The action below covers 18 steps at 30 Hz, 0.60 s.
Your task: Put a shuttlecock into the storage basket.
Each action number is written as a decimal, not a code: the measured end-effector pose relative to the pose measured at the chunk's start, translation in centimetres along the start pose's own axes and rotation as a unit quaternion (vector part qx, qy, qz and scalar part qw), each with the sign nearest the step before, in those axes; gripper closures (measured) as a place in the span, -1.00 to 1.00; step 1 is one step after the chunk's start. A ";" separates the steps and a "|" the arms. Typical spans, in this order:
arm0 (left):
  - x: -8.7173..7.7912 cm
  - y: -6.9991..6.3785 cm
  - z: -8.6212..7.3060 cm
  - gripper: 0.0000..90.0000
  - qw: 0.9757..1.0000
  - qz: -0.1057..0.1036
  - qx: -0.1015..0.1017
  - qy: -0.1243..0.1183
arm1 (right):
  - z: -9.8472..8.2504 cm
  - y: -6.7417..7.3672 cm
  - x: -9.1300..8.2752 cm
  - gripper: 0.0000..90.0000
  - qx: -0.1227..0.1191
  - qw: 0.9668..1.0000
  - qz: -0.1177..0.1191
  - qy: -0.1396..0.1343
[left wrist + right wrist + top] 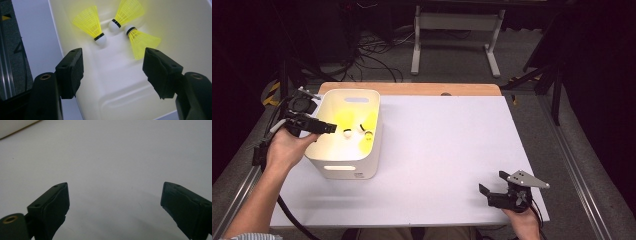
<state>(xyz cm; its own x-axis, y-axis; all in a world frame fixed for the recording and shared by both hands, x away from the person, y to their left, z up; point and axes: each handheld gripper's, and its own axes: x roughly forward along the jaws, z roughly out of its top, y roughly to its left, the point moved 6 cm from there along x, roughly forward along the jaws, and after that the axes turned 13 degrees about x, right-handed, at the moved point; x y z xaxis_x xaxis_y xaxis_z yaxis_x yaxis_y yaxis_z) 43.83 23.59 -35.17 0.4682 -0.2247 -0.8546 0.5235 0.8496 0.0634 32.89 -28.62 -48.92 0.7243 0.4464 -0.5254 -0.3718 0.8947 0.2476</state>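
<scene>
Nearest the person, at the table's front right corner, the right hand (524,220) holds the right gripper (495,183) low over the flat white tabletop (447,150). Jaws wide apart, nothing betw. them; grey three-cornered plate (528,179) on top. In the right gripper view the two black jaws stand apart over bare white surface.

Further in, on the left side, the left hand (284,150) holds the left gripper (330,128) at the left rim of a white rectangular plastic bin w/ slot handles (346,170). Tips reach over the rim into the bin. Jaws apart, gripping nothing, per the left gripper view: one jaw outside the bin wall, the other over its inside.

Inside the bin, on its floor: three yellow plastic shuttlecocks w/ white cork heads and black bands (91,23), lying on their sides, heads close together near the middle, skirts fanned outward. They lie beyond the jaw tips, not touched.

Beyond the white top, a strip of wooden table edge (412,89); then grey floor w/ black cables (372,60) and a white metal stand frame (457,30).
</scene>
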 end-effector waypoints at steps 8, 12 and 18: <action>-0.2 0.3 -0.2 -0.24 1.000 0.004 -0.006 -0.001 | 0.0 0.0 0.0 -0.80 0.000 1.000 0.001 -0.001; -0.2 0.6 -0.2 -0.25 1.000 0.004 -0.011 0.000 | 0.0 0.0 0.0 -0.80 0.000 1.000 0.001 -0.001; -0.1 1.0 -0.4 -0.25 1.000 0.006 -0.016 0.001 | 0.0 0.0 0.0 -0.80 0.000 1.000 0.001 -0.002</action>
<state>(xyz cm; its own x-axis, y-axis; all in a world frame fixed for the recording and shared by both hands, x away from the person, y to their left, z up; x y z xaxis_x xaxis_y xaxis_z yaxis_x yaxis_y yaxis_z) 43.96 24.66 -35.21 0.4726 -0.2134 -0.8550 0.4955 0.8667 0.0575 32.88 -28.61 -48.89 0.7252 0.4489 -0.5220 -0.3742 0.8935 0.2485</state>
